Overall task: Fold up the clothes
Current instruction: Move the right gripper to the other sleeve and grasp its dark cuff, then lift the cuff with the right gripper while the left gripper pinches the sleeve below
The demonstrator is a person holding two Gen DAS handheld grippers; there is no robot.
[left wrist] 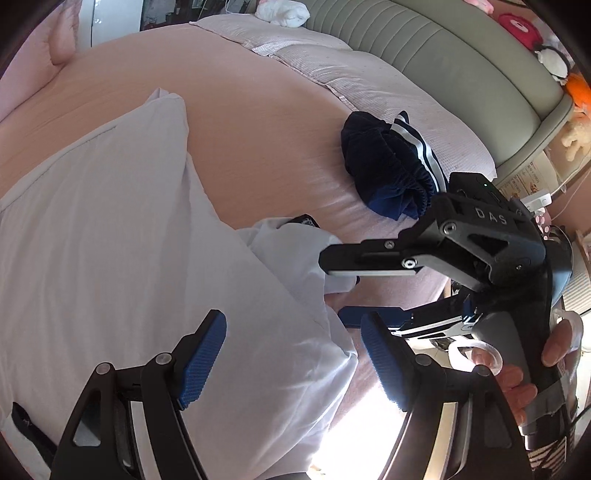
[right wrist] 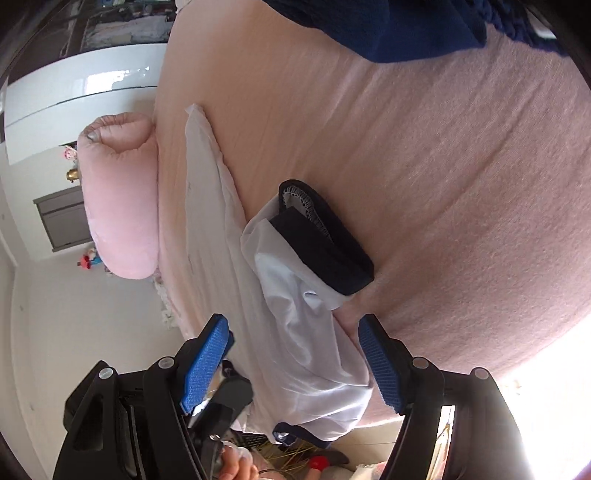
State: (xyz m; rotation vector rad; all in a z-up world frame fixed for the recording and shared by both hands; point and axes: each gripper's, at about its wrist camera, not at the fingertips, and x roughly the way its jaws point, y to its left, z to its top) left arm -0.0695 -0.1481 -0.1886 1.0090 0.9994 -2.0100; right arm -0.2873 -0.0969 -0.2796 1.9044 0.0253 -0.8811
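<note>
A white shirt (left wrist: 122, 236) with dark navy collar and cuffs lies spread on the pink bed sheet (left wrist: 258, 122). My left gripper (left wrist: 291, 354) is open just above the shirt's right part, holding nothing. My right gripper (left wrist: 334, 288) shows in the left wrist view, open, with its fingers on either side of the shirt's sleeve edge. In the right wrist view my right gripper (right wrist: 295, 358) is open over the white sleeve (right wrist: 306, 332), near its dark cuff (right wrist: 325, 243).
A crumpled navy garment with white stripes (left wrist: 391, 166) lies further back on the bed, and it also shows in the right wrist view (right wrist: 388, 26). A grey-green headboard (left wrist: 461, 66) stands behind. A pink pillow (right wrist: 122, 192) lies at the bed's edge. The bed edge and floor lie below.
</note>
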